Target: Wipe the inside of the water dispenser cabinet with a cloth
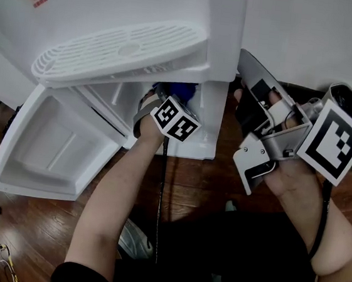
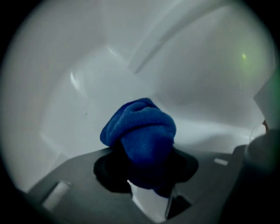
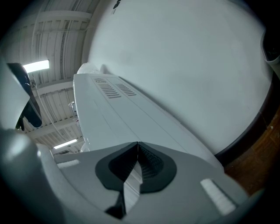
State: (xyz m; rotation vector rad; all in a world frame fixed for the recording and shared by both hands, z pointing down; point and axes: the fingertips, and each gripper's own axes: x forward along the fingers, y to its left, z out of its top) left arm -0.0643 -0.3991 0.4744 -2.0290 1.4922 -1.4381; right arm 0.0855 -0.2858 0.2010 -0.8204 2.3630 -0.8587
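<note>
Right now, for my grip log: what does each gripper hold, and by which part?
Left gripper: cloth, pinched at its bunched lower end. Right gripper: shut, empty.

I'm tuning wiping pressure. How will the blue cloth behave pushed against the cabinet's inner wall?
Likely floppy: the blue cloth bulges in a soft wad beyond the left gripper. Its fuzzy pile probably drags rather than slips on the smooth cabinet wall. It looks light, so it should squash flat.

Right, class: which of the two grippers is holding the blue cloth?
The left gripper: its jaws clamp the blue cloth inside the white cabinet. The right gripper is shut on nothing, outside beside the dispenser.
</note>
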